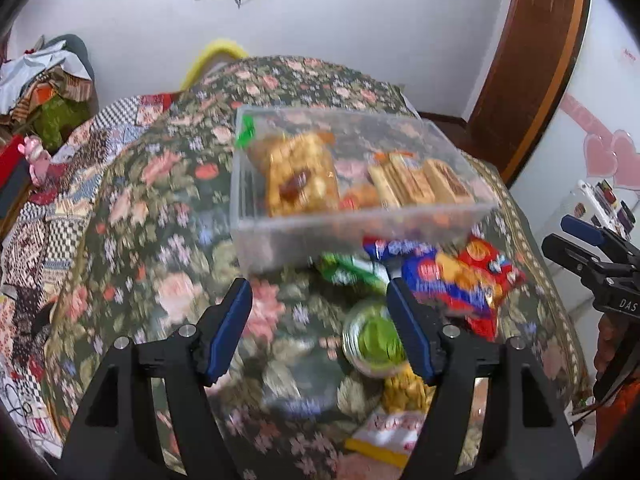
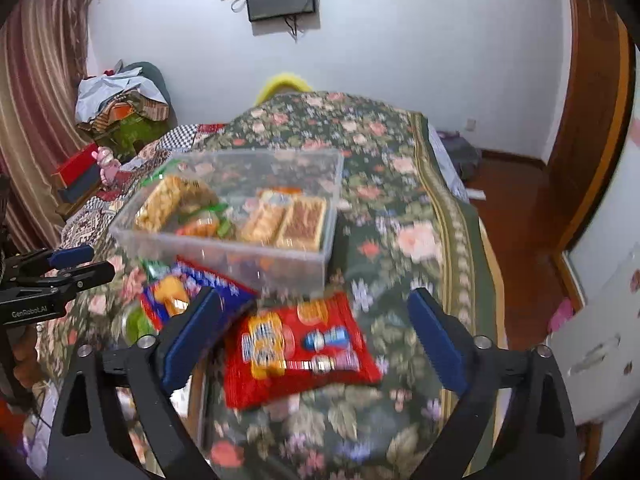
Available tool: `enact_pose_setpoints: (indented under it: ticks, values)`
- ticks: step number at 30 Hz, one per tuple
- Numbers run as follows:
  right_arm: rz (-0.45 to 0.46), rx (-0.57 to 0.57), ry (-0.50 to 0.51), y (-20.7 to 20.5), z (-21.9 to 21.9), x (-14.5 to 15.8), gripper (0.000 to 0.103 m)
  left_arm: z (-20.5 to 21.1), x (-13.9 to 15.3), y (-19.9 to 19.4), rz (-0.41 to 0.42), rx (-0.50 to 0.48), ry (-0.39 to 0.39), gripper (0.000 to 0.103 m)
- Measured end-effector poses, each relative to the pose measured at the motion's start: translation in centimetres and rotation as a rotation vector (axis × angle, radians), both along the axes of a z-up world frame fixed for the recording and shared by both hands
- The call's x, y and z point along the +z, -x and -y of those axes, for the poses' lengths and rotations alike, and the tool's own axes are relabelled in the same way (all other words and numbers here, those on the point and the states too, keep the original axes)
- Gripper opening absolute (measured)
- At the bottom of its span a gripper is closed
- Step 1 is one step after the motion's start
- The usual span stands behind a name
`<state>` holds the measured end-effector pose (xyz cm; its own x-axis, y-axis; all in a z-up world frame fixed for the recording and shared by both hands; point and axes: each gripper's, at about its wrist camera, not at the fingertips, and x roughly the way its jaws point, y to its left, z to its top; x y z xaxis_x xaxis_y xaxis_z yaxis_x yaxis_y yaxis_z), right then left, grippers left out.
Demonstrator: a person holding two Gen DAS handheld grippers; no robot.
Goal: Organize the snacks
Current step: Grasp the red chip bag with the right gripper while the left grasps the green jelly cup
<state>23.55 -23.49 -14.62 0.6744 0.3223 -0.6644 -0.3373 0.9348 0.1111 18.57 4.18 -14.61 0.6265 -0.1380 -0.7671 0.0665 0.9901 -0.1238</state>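
1. The right tongs [image 2: 316, 336] stand wide apart and empty, poised over the red biscuit packet [image 2: 298, 346] that lies flat on the table near its front edge; the wide spread looks chosen to take the packet across its breadth.
2. The left tongs [image 1: 320, 324] are likewise wide and hold nothing, over the floral cloth, with a small green-topped jar [image 1: 374, 338] just beside the right finger.
3. Beyond them, a blue biscuit packet [image 2: 200, 286] and a green wrapper [image 1: 352, 272] lie against the near wall of the clear plastic box [image 1: 256, 200], probably waiting their turn.
4. The box sits about mid-table and already holds a bag of fried snacks [image 1: 298, 176] and wafer packs [image 1: 420, 182] laid side by side, leaving room.
5. A yellow snack bag [image 1: 404, 394] lies nearest the front edge.
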Motion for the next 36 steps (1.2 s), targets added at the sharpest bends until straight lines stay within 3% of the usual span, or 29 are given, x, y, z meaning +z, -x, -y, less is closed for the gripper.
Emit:
enact_pose_setpoints:
  ticks: [11,20,25,28,29,30,32,36]
  values:
    - [-0.106,-0.028,0.040,-0.1,1.1,-4.8,0.098,2.2,-3.1,1.0,-0.087,-0.055,0.024,0.070]
    - [-0.237,-0.025,-0.072,-2.6,1.0,-8.4,0.097,3.4,-5.5,-0.4,-0.119,-0.045,0.050,0.070]
    - [-0.231,0.018,-0.087,-2.6,-0.2,-8.7,0.096,3.6,-5.9,-0.8,-0.111,-0.031,0.066,0.070]
    - [-0.220,0.028,-0.090,-2.3,-1.0,-8.6,0.089,3.8,-6.0,-0.9,-0.103,-0.023,0.070,0.070]
    - [-0.219,0.033,-0.099,-2.2,-1.0,-8.6,0.081,3.8,-6.0,-0.8,-0.099,-0.023,0.070,0.070]
    - [-0.221,0.045,-0.115,-2.1,-1.1,-8.6,0.070,3.8,-6.0,-0.7,-0.097,-0.026,0.074,0.068]
    - [-0.222,0.054,-0.136,-1.9,-1.2,-8.4,0.060,3.5,-6.1,-0.6,-0.101,-0.039,0.104,0.058]
    - [-0.200,0.047,-0.129,-1.2,-1.3,-8.0,0.049,2.9,-6.2,-0.1,-0.103,-0.036,0.133,0.051]
